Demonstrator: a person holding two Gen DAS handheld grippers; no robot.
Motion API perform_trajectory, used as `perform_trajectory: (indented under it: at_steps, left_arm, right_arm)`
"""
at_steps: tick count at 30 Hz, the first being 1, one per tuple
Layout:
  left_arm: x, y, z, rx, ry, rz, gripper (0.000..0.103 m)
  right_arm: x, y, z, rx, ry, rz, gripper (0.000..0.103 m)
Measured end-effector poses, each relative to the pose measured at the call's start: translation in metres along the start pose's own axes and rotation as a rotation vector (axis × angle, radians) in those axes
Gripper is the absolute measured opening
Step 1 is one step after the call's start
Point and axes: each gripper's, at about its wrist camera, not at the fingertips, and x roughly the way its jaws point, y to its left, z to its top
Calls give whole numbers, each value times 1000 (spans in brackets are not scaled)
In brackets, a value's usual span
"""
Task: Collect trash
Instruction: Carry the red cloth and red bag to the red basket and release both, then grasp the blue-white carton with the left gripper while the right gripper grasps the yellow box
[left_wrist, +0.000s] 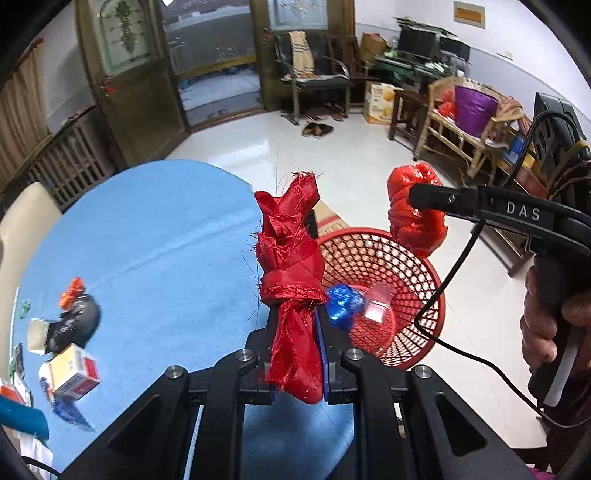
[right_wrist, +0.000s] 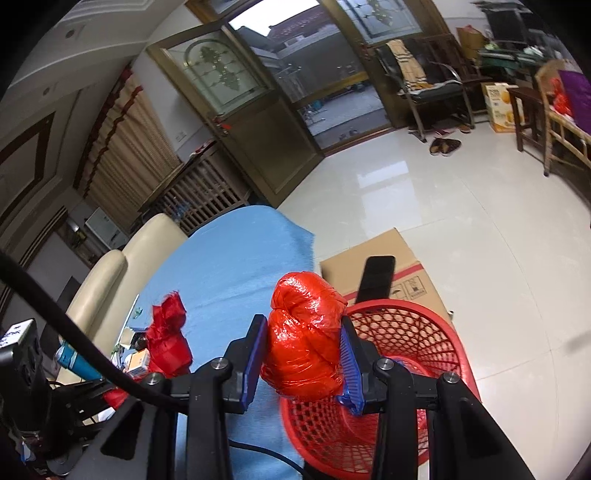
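Your left gripper (left_wrist: 295, 332) clamps a knotted red cloth bundle (left_wrist: 291, 266) between its narrow-set fingers, the frayed bundle standing upright at the edge of the blue-covered table (left_wrist: 155, 240), just beside the red mesh basket (left_wrist: 413, 273) on the floor. Your right gripper (right_wrist: 303, 354) pinches a crumpled red plastic bag (right_wrist: 304, 339), its blue pads (right_wrist: 253, 360) pressed to both sides of the wad, which hangs above the basket's near rim. Inside the basket lie a blue foil wrapper (left_wrist: 343, 304) and a small pale packet (left_wrist: 376, 304), blurred. A flattened cardboard box (right_wrist: 388, 258) lies on the tiled floor just beyond the basket. On the table, well apart from the basket toward the cream chair (right_wrist: 110, 280), sit more scraps: a small red-and-white carton (left_wrist: 74, 373), a dark crumpled item (left_wrist: 77, 325) and an orange scrap (left_wrist: 72, 291).
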Motion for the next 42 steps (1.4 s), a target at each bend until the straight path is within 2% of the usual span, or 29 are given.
perform_trajectory:
  at_steps: [7, 10, 14, 15, 17, 19, 20, 21, 25, 28, 33, 38, 42]
  left_arm:
    - [34, -14, 5, -2, 92, -105, 18]
    - [45, -24, 6, 11, 116, -123, 18]
    - [53, -31, 6, 23, 129, -149, 21]
    - [54, -34, 6, 25, 133, -157, 25]
    - [54, -35, 6, 30, 133, -166, 29]
    - [54, -35, 7, 29, 130, -162, 41]
    - [52, -33, 7, 23, 123, -157, 47]
    - [51, -30, 6, 16, 117, -154, 49]
    - [44, -18, 0, -12, 106, -145, 49]
    - [37, -3, -12, -32, 99, -112, 49]
    - [19, 28, -39, -117, 96, -76, 51]
    - [-8, 59, -58, -202, 37, -19, 53]
    - [-32, 85, -72, -263, -29, 37, 59]
  right_arm:
    - [5, -35, -3, 73, 21, -40, 41]
    - [7, -47, -6, 101, 36, -51, 41]
    - [8, -57, -7, 123, 55, -63, 43]
    - [8, -58, -8, 124, 56, -66, 44]
    - [8, -61, -7, 138, 63, -62, 50]
    - [8, -64, -7, 148, 69, -41, 53]
    - [7, -63, -7, 149, 68, -38, 57]
    - [6, -62, -7, 147, 66, -41, 61]
    - [3, -55, -7, 128, 56, -44, 61]
    - [0, -48, -6, 105, 43, -46, 61]
    - [3, -37, -5, 81, 40, -37, 61]
    - [14, -17, -8, 52, 68, -21, 61]
    - [25, 14, -13, -10, 98, -2, 61]
